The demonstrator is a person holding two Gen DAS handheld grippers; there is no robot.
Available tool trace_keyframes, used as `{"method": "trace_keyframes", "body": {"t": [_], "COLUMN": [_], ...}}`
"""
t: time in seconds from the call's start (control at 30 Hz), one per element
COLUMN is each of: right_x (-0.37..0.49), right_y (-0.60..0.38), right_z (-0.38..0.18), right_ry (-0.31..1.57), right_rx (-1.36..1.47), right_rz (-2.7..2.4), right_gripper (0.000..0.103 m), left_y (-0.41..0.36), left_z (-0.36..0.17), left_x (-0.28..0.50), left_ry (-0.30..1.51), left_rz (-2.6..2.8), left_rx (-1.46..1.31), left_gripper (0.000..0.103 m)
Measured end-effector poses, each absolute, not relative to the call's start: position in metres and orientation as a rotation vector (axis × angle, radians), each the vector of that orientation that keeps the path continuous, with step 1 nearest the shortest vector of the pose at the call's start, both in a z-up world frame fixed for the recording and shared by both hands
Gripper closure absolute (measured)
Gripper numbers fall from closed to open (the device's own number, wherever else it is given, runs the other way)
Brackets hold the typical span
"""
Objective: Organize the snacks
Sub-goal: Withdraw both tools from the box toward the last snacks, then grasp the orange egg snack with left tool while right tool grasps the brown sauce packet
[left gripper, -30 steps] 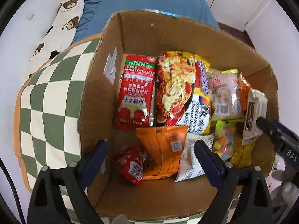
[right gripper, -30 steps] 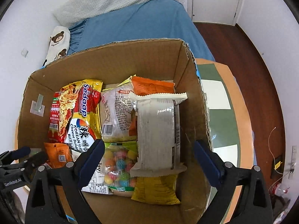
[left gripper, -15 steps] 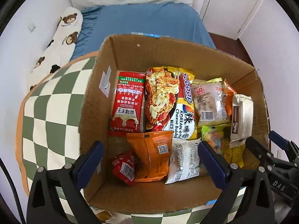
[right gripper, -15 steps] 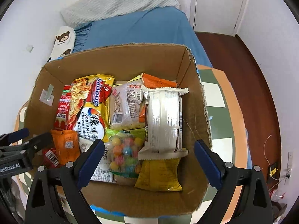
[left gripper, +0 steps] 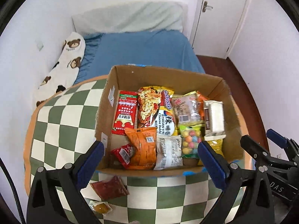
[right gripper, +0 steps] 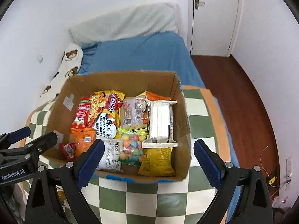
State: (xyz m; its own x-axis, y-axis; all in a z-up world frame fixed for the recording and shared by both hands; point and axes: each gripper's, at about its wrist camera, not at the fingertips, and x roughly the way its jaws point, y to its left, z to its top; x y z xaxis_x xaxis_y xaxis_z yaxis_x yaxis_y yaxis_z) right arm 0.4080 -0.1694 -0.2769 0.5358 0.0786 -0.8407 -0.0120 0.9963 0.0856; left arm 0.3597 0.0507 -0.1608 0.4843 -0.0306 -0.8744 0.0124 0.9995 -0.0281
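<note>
An open cardboard box [left gripper: 142, 75] [right gripper: 115, 78] stands on a green-and-white checkered table [left gripper: 56, 130] [right gripper: 168, 201]. It holds several snack packs: a red packet [left gripper: 126, 116], a Korean noodle pack [left gripper: 158, 112] [right gripper: 107, 113], an orange pouch [left gripper: 144, 147], a candy bag [left gripper: 190, 141] [right gripper: 131, 145], a white bar pack [left gripper: 214, 119] [right gripper: 159, 123] and a yellow pack [right gripper: 158, 161]. My left gripper [left gripper: 150, 160] is open and empty above the box's near edge. My right gripper [right gripper: 146, 158] is open and empty, also near that edge.
A dark red sachet [left gripper: 109, 187] and a small clear packet with an orange sweet [left gripper: 100, 207] lie on the table in front of the box. A bed with a blue sheet [left gripper: 142, 50] and a bear-print pillow [left gripper: 63, 65] stands behind. A door [right gripper: 213, 16] and wooden floor [right gripper: 243, 112] are at the right.
Both grippers have pulled back and up from over the box. The whole box, the table front and the two loose packets have come into view.
</note>
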Motion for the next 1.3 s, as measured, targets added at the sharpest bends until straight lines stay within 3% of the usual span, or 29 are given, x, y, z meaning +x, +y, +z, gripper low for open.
{"method": "trace_keyframes", "body": {"t": [0.37, 0.7, 0.9, 1.07, 1.13, 1.2, 1.3], "right_x": [0.334, 0.295, 0.298, 0.305, 0.307, 0.309, 0.312], "right_y": [-0.165, -0.171, -0.161, -0.119, -0.097, -0.074, -0.038], "right_z": [-0.223, -0.201, -0.246, -0.319, -0.345, -0.371, -0.401], "right_ry": [0.888, 0.858, 0.987, 1.158, 1.195, 1.26, 1.32], "right_rx": [0.067, 0.107, 0.186, 0.235, 0.223, 0.22, 0.214], "right_rz": [0.061, 0.088, 0.208, 0.37, 0.419, 0.459, 0.513], "right_gripper": [0.004, 0.003, 0.003, 0.003, 0.009, 0.026, 0.026], "left_y": [0.045, 0.046, 0.073, 0.127, 0.153, 0.173, 0.194], "left_z": [-0.107, -0.091, -0.124, -0.179, -0.204, -0.23, -0.268], "left_x": [0.291, 0.254, 0.244, 0.229, 0.221, 0.215, 0.211], "left_ry": [0.931, 0.897, 0.986, 1.13, 1.187, 1.242, 1.331], "left_rz": [-0.047, -0.027, 0.08, 0.256, 0.324, 0.364, 0.348], "left_rx": [-0.016, -0.044, -0.046, -0.033, -0.043, -0.061, -0.119], "left_gripper": [0.0, 0.0, 0.0, 0.0, 0.0, 0.0, 0.0]}}
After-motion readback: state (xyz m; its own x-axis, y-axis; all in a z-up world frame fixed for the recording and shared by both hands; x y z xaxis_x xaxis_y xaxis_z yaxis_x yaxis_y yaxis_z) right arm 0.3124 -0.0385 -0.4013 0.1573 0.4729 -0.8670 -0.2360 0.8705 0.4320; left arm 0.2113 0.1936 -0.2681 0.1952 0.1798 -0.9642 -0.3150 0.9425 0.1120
